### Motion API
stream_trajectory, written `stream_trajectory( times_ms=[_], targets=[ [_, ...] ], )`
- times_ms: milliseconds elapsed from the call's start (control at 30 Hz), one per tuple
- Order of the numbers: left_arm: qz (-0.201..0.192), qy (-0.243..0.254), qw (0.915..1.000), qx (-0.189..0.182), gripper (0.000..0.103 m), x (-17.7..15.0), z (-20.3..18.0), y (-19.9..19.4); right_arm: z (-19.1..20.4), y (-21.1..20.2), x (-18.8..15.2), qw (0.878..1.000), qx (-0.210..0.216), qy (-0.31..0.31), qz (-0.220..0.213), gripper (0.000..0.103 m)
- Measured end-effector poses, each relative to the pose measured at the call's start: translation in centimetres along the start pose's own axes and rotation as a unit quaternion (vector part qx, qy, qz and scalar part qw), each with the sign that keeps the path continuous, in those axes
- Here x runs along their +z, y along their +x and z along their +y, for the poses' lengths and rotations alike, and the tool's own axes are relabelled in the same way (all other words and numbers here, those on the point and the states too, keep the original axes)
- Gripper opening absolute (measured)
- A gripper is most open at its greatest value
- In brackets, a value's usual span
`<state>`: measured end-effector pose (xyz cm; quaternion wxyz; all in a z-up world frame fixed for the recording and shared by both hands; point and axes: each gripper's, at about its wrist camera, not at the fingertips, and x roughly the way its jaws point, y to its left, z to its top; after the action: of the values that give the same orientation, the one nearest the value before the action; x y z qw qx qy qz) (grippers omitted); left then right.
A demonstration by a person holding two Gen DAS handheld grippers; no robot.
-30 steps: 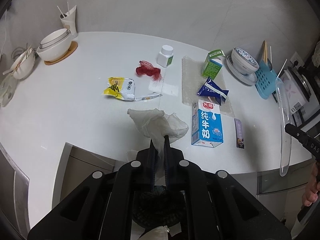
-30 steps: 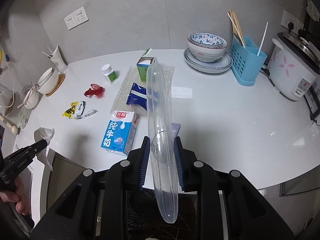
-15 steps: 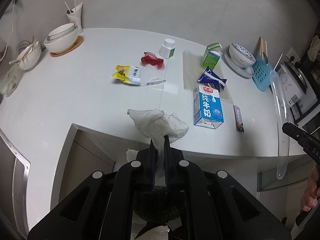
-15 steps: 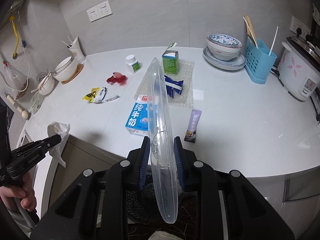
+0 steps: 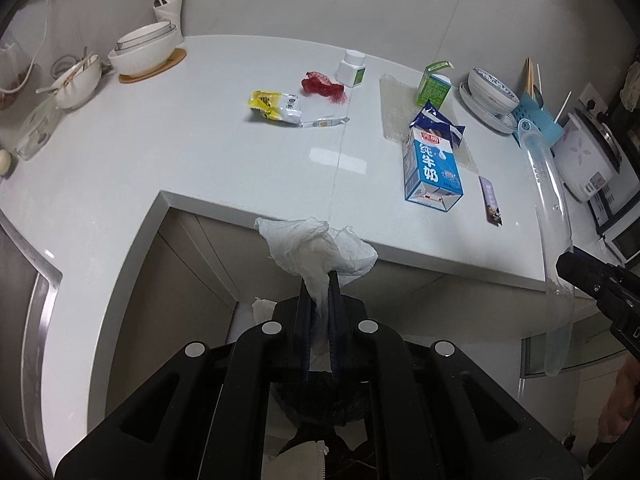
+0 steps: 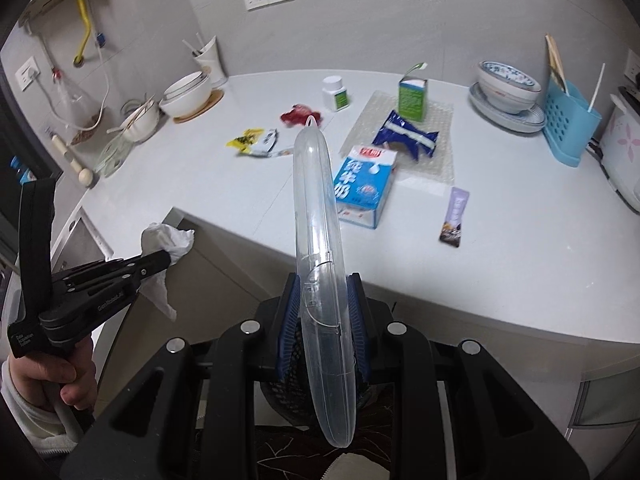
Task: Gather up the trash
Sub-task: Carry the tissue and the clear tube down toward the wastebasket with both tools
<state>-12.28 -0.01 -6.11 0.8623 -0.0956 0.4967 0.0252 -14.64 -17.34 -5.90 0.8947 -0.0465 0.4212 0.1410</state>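
Both grippers have drawn back from the white counter (image 5: 208,160), now past its edge. Only the right view shows the left gripper (image 6: 162,258) from outside, clenched on a crumpled soft tissue (image 6: 166,240). The right gripper (image 6: 320,300) grasps a long, clear, rigid plastic case (image 6: 316,216). A glossy blue milk carton (image 5: 432,168) lies on the counter; its print is blurred.

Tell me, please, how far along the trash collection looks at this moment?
Nothing visibly binned yet. In hand: the left gripper clamps a crumpled tissue, and the right gripper clamps a clear plastic case, both off the counter edge. Left on the counter: milk carton, yellow wrapper, red scrap, blue packet, purple sachet.
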Motion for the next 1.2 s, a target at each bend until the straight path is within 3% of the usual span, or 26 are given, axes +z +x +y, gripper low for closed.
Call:
stream_trajectory(
  times_ms=[600,1200],
  targets=[
    [0.012,0.001,0.9999,0.007,0.006,-4.3,1.4,3.8,2.0,6.2,-5.3,0.998,0.029,-0.018,0.060,0.024],
    [0.031,0.000,0.9995,0.002,0.006,-6.3,2.4,8.5,2.7,11.0,-7.7,0.993,0.050,-0.052,0.088,0.024]
  ],
)
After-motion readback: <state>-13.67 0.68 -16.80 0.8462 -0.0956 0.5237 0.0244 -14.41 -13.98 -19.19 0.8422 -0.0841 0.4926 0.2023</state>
